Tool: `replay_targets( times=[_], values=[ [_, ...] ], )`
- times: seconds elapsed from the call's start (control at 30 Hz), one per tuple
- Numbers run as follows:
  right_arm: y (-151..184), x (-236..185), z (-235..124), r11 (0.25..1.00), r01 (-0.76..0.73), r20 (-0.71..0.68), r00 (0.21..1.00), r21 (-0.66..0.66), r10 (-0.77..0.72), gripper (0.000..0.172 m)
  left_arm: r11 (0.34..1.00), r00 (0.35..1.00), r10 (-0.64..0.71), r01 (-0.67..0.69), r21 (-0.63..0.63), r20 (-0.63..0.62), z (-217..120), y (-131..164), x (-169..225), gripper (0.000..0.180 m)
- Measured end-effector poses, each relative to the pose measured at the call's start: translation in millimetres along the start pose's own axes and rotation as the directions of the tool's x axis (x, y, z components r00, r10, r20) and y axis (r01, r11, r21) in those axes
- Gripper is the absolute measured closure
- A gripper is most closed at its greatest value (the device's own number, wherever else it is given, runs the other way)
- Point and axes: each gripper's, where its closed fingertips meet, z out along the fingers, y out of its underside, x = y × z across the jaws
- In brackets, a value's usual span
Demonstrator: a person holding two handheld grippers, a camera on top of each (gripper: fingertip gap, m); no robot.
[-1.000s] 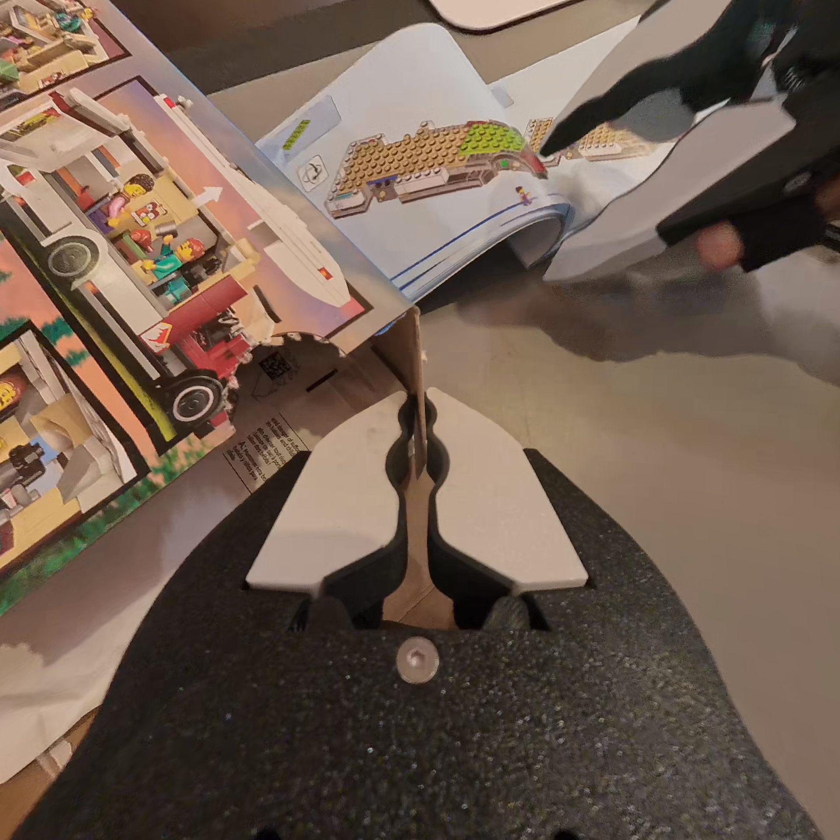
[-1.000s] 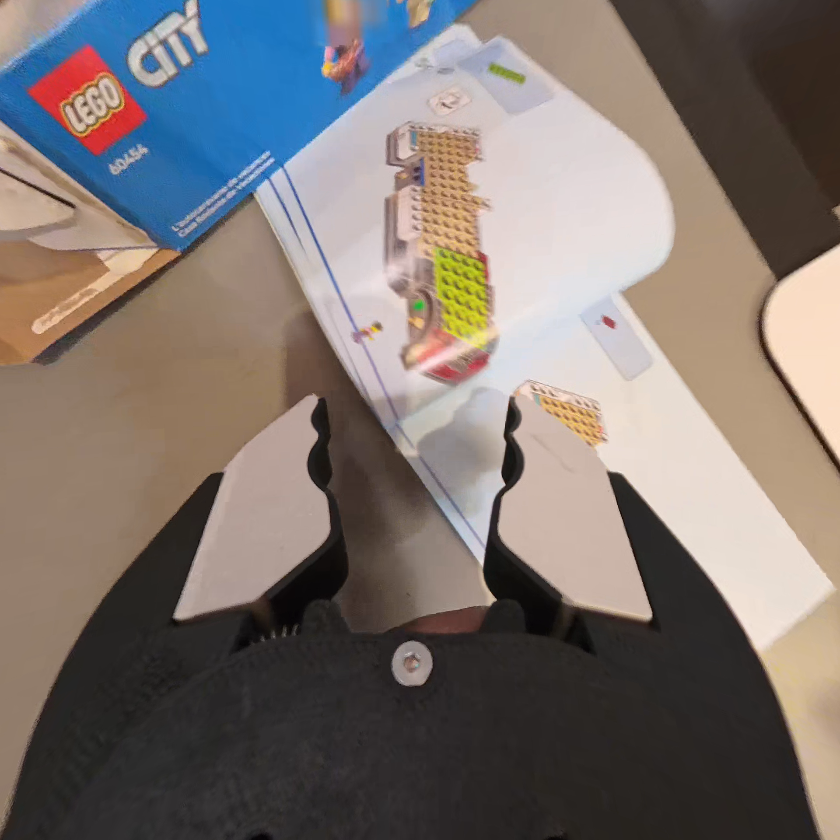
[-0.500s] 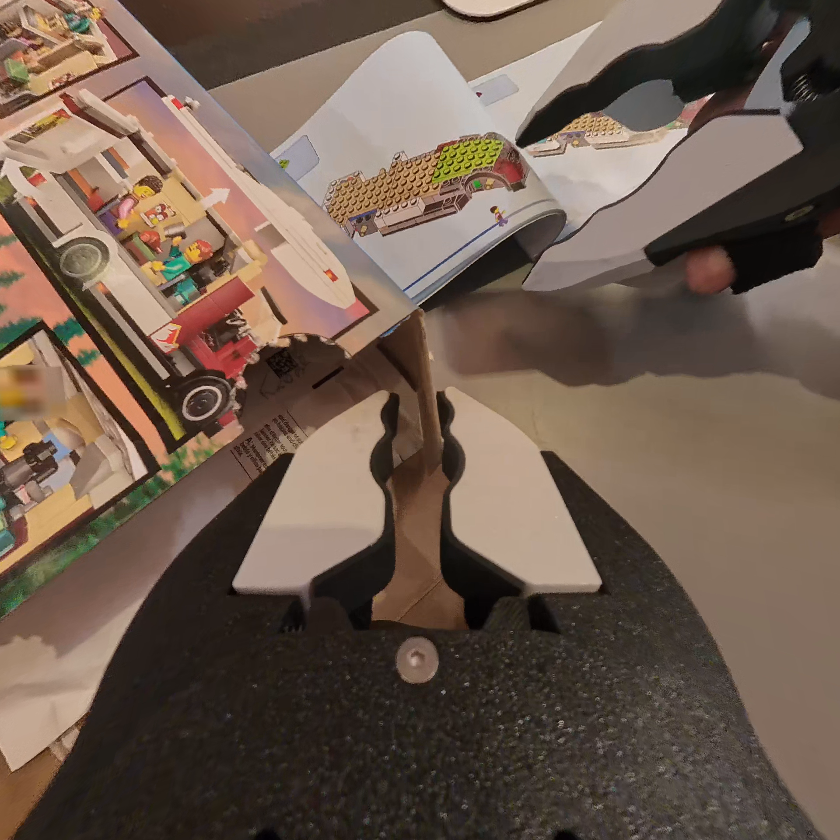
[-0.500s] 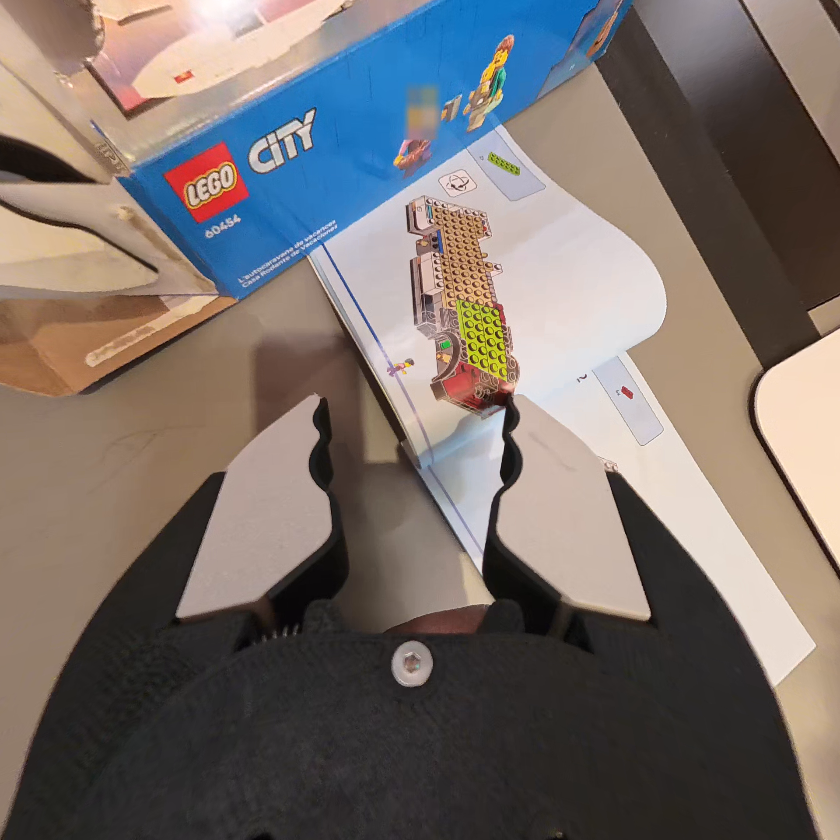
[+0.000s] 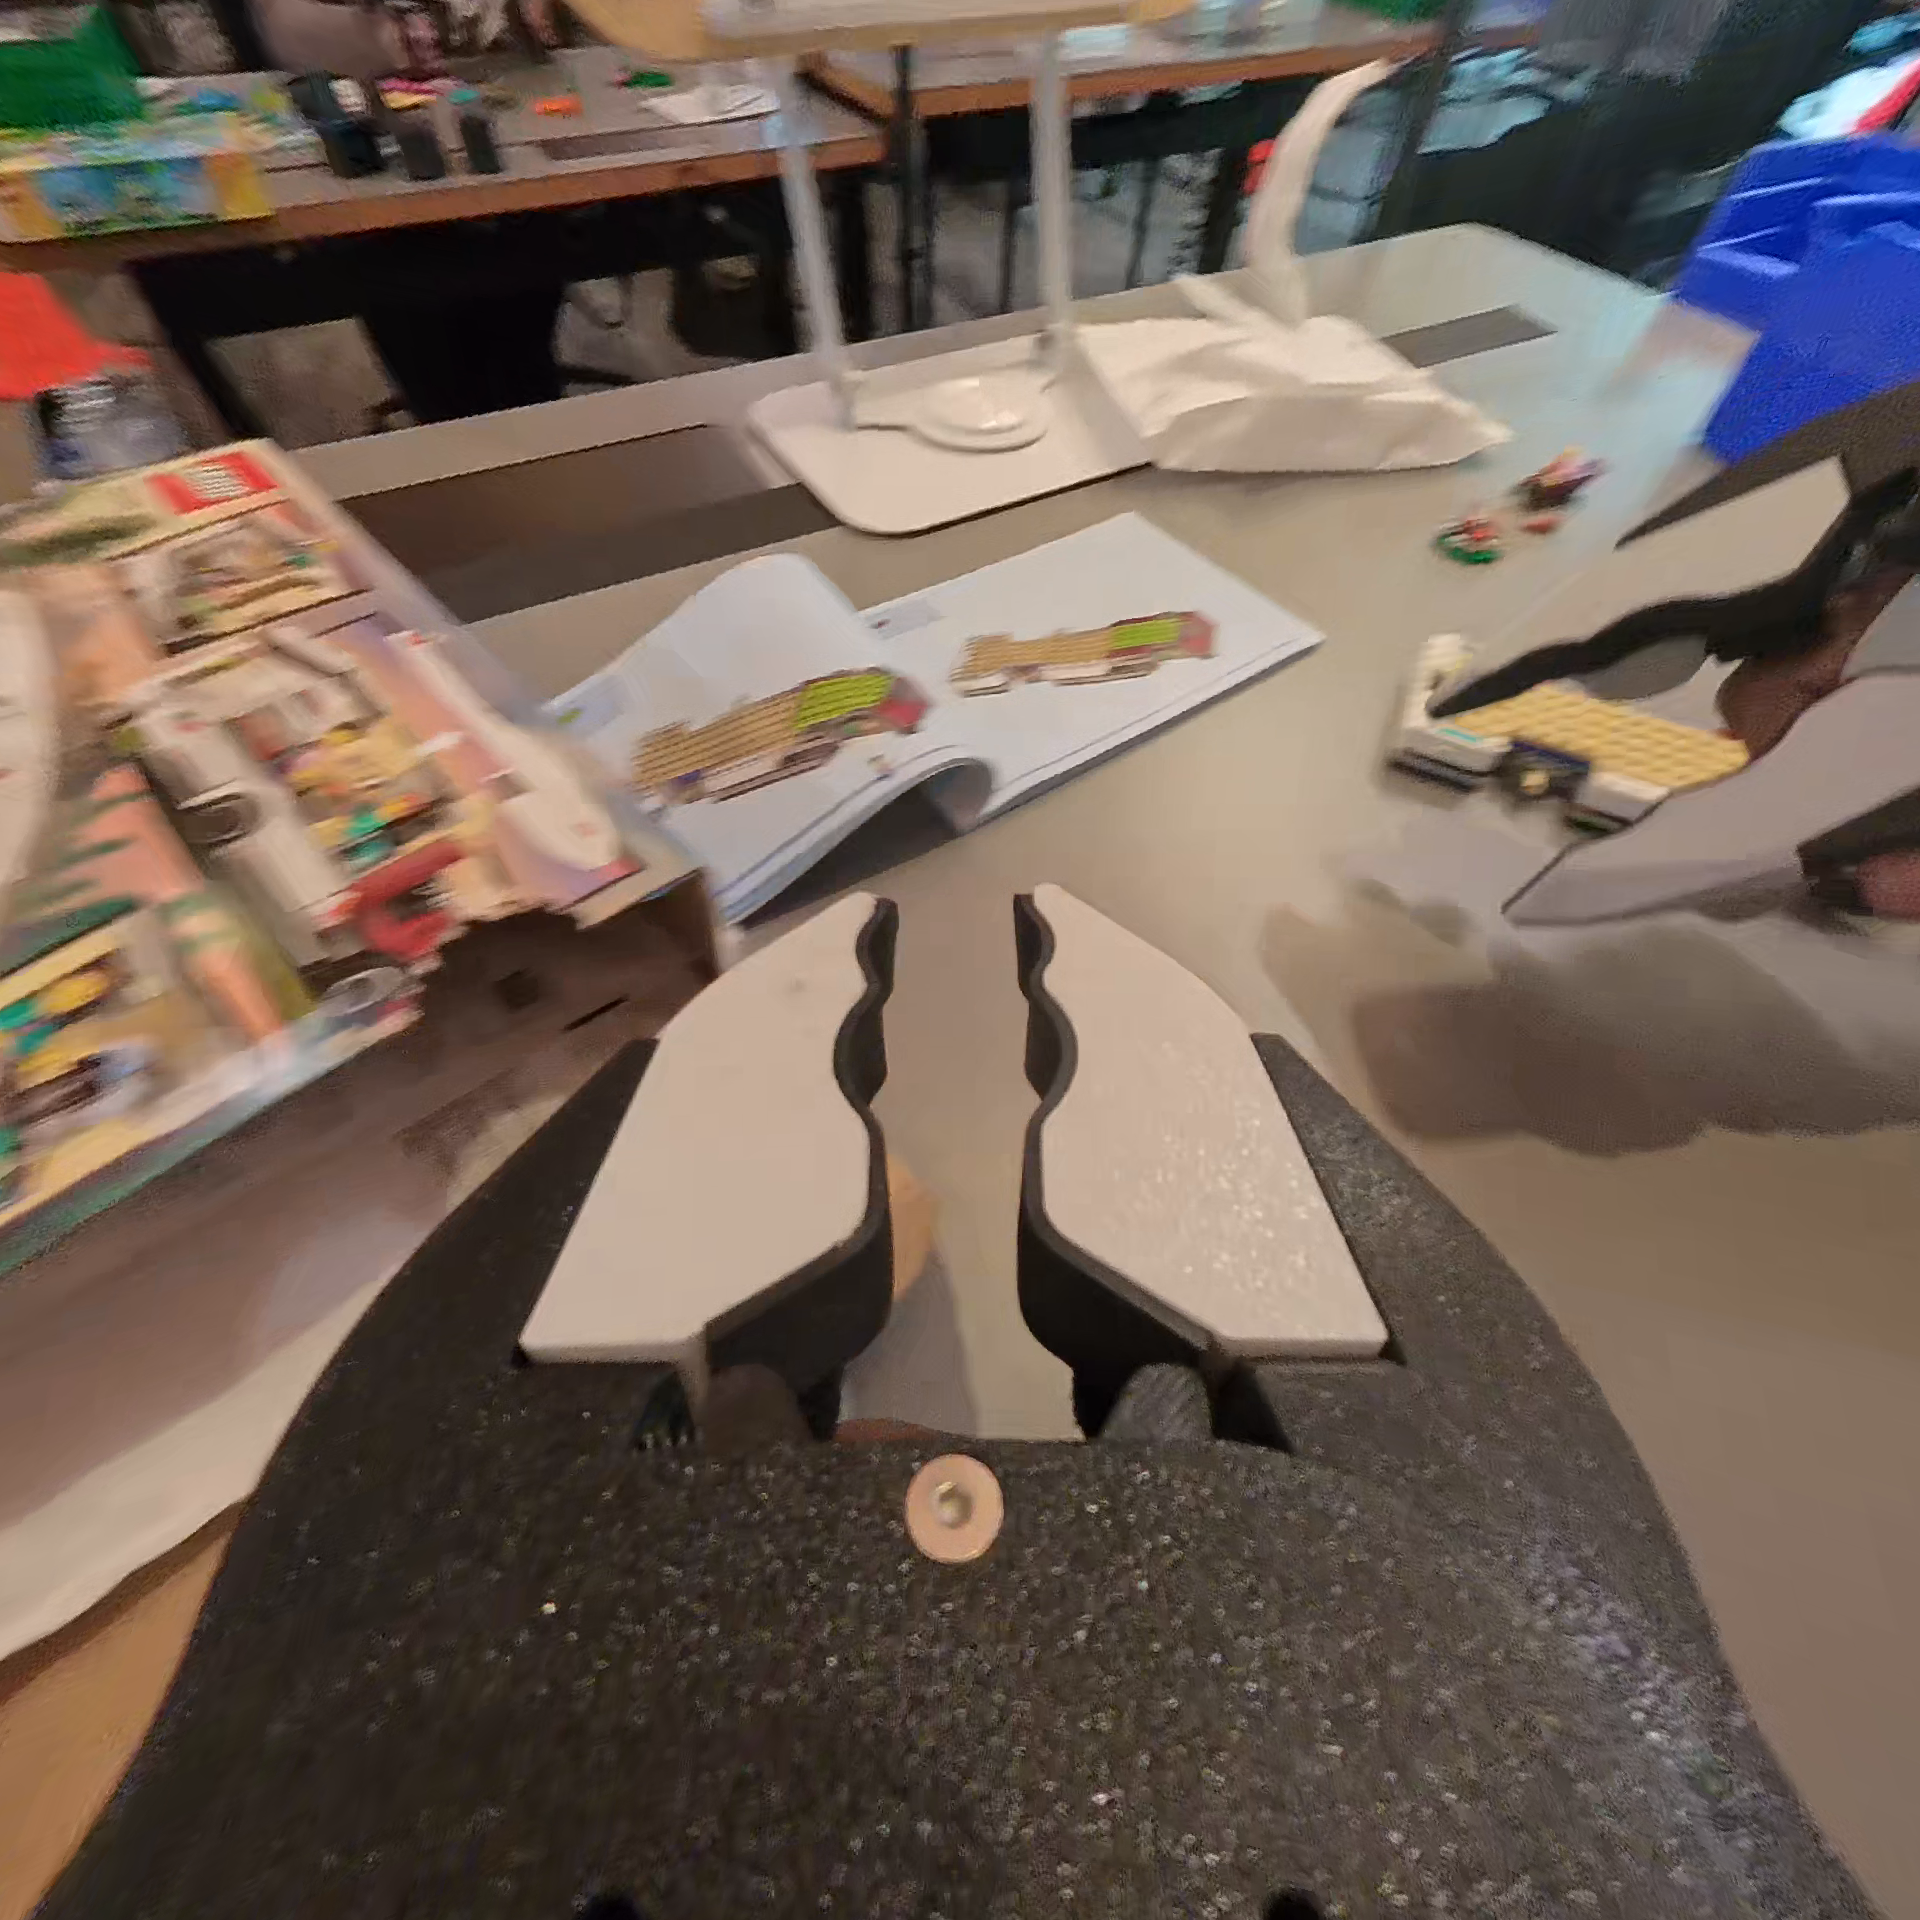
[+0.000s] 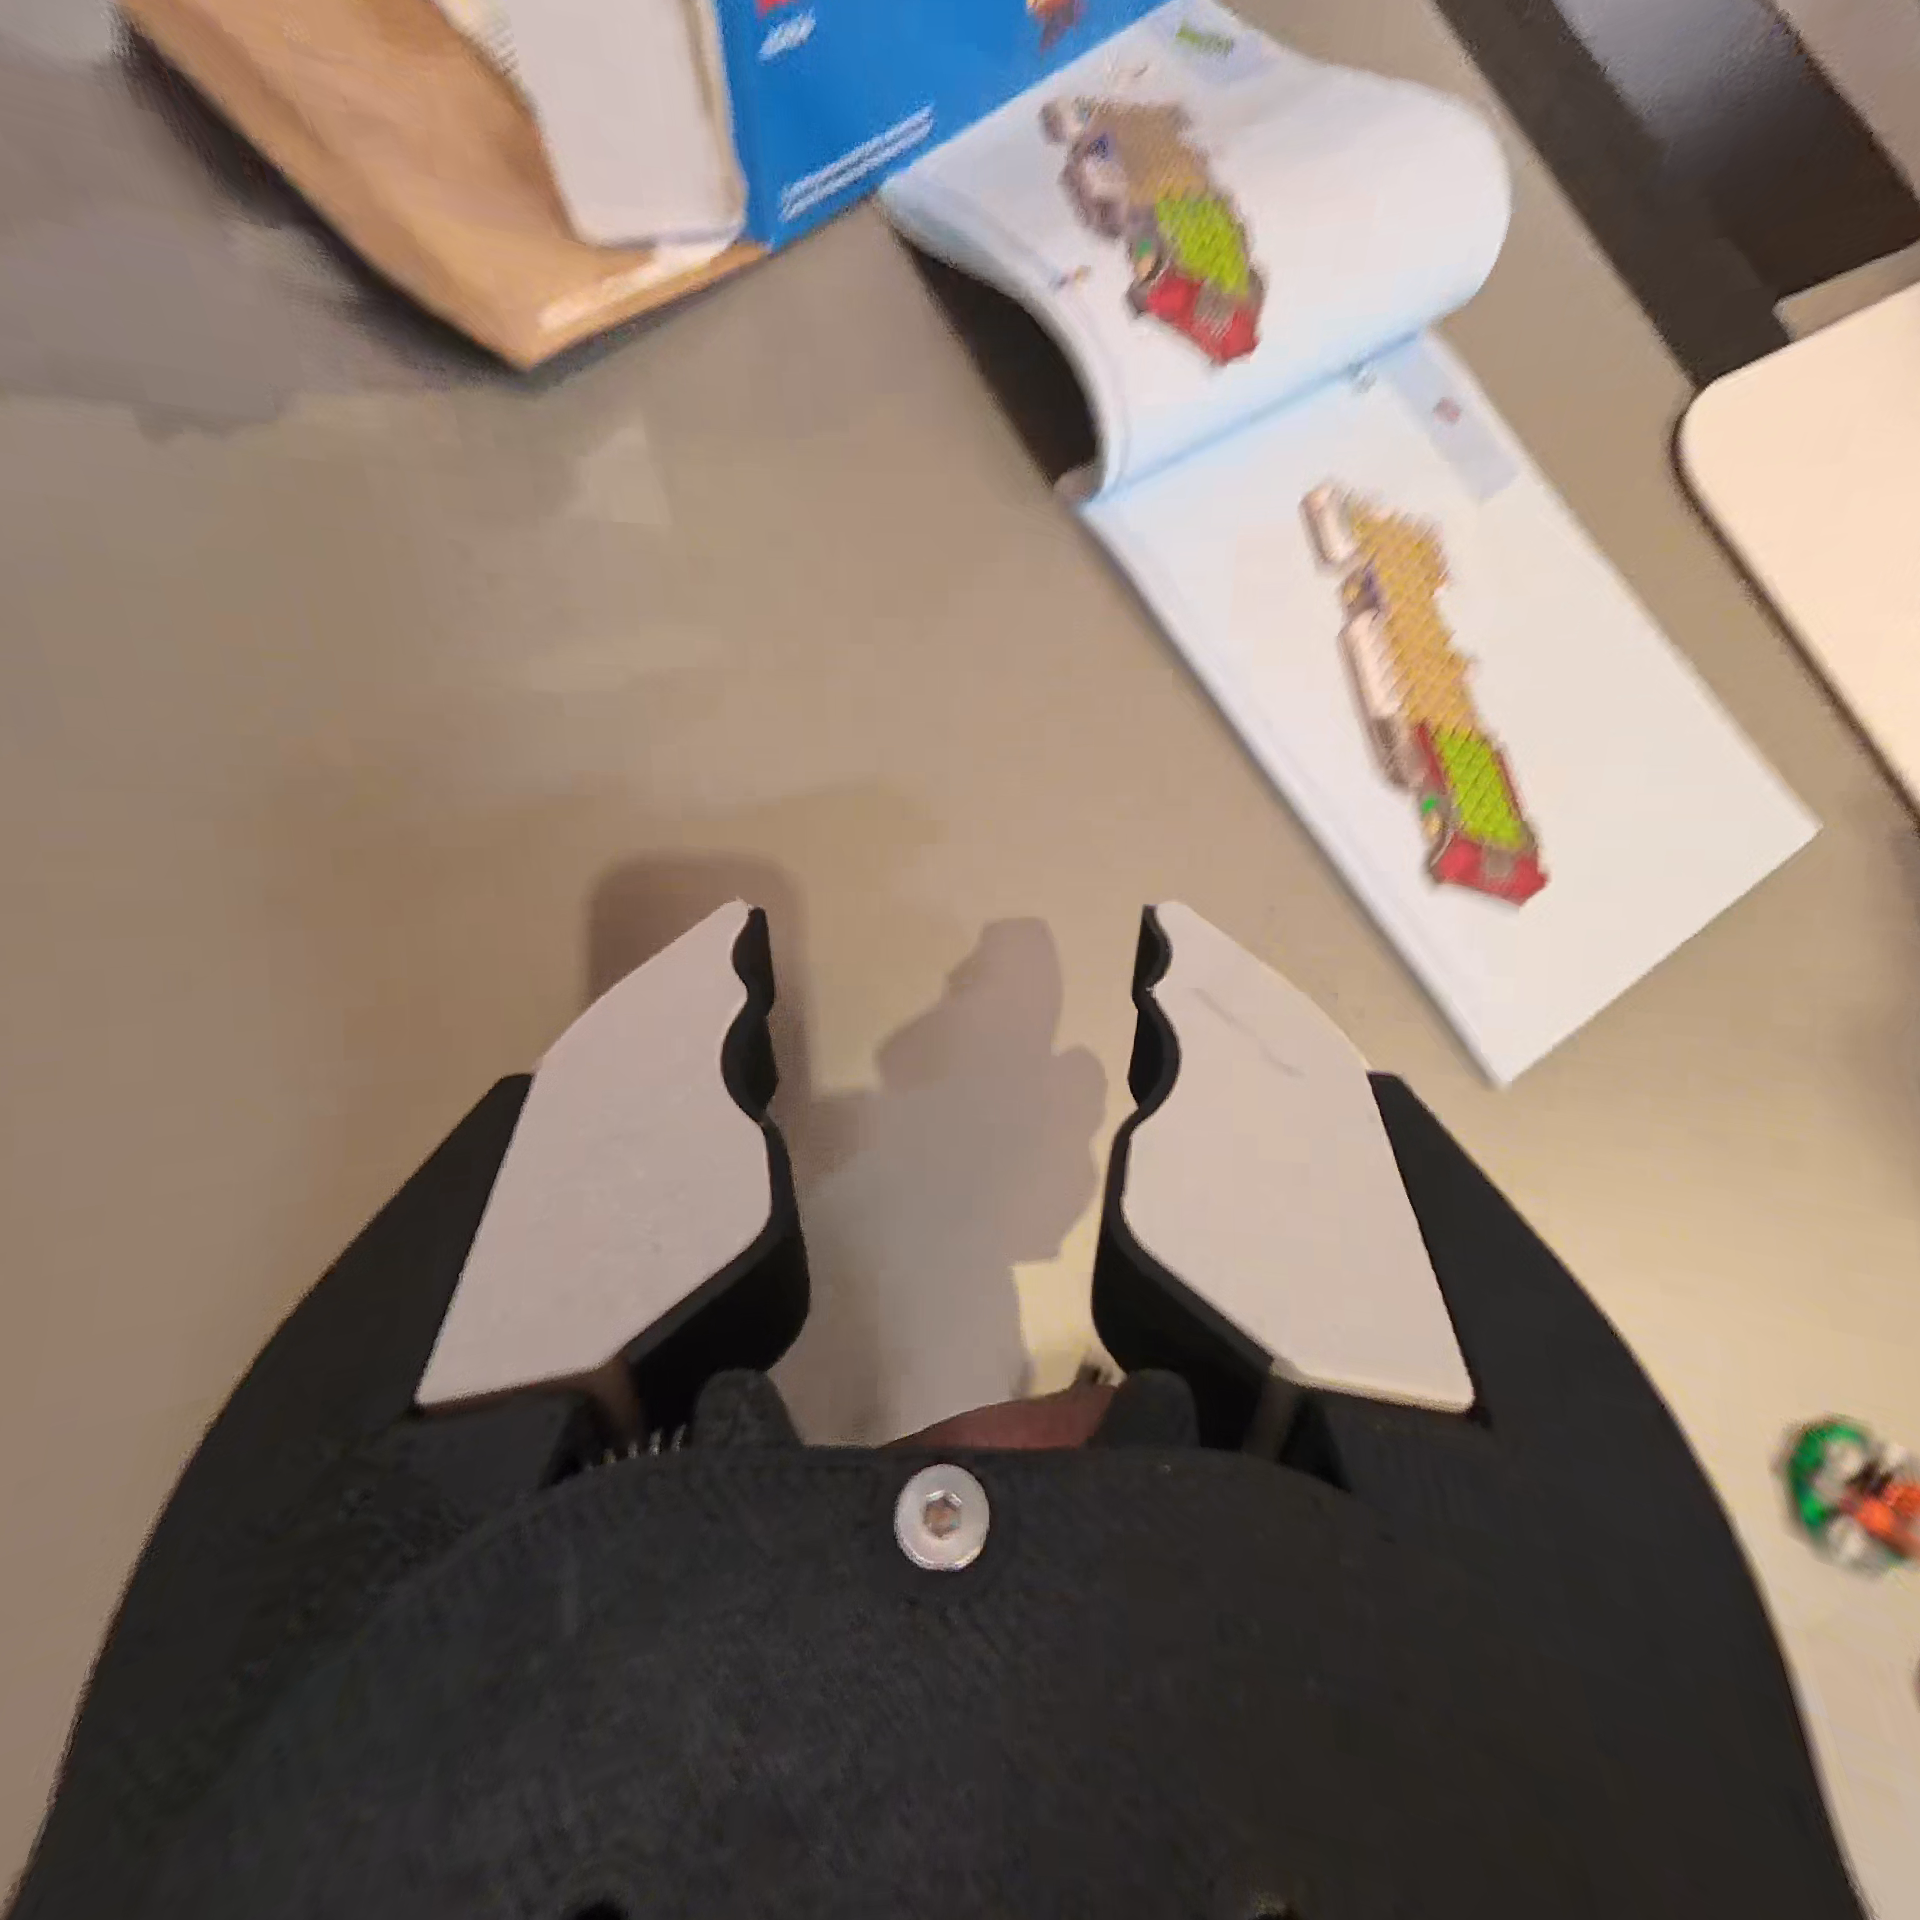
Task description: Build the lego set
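My left gripper (image 5: pixel 951 909) is open and empty, with only bare grey table between its pads. The brown cardboard flap (image 5: pixel 665 935) of a colourful toy brick box (image 5: pixel 260 779) lies just left of its left fingertip, not touching. An open instruction booklet (image 5: pixel 935 675) lies beyond. My right gripper (image 6: pixel 951 920) is wide open and empty over bare table; the booklet (image 6: pixel 1351 520) is to its upper right and the box (image 6: pixel 831 104) is far ahead. In the left wrist view the right gripper (image 5: pixel 1481 816) hovers at a partly built tan and white brick model (image 5: pixel 1558 748).
A white stand base (image 5: pixel 935 447) and a white bag (image 5: pixel 1299 395) sit behind the booklet. Small loose pieces (image 5: pixel 1507 509) lie near a blue bin (image 5: pixel 1829 281); they also show in the right wrist view (image 6: pixel 1860 1517). A pale board edge (image 6: pixel 1829 520) is at the right. My hands' fingertips stand some 15 cm from each other.
My left gripper was shut on the box's cardboard flap, then opened, let it go and drew back. My right gripper moved off the booklet to bare table, still open.
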Motion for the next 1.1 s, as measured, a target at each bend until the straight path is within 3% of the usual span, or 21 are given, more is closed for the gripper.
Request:
replay_targets(
  times=[0.2, 0.37, 0.57, 0.7, 0.87, 1.1],
  values=[
    [70, -33, -67, 1.0, 0.009, 0.011, 1.0, -0.001, -0.009, 0.108, 0.996, 0.97, 0.055, -0.07, -0.054, -0.237, 49, 12, 86, 0.155],
    [127, -24, -158, 0.999, 0.017, -0.017, 1.0, -0.044, -0.018, 0.109, 0.981, 0.933, 0.101, -0.151, -0.12, -0.344, 80, 24, 134, 0.15],
    [213, 52, -289, 0.97, 0.022, -0.196, 0.978, -0.243, -0.072, 0.11, 0.967, 0.921, 0.108, -0.185, -0.175, -0.373, 101, 37, 154, 0.15],
    [266, 115, -340, 0.934, -0.012, -0.285, 0.954, -0.356, -0.097, 0.112, 0.955, 0.929, 0.114, -0.201, -0.22, -0.353, 112, 43, 151, 0.15],
    [294, 172, -334, 0.905, 0.044, -0.232, 0.96, -0.424, -0.156, 0.12, 0.941, 0.94, 0.109, -0.202, -0.27, -0.323, 121, 46, 143, 0.15],
    [280, 234, -247, 0.924, 0.144, -0.042, 0.985, -0.355, -0.169, 0.128, 0.903, 0.944, 0.134, -0.242, -0.356, -0.302, 129, 58, 142, 0.15]
  ],
)
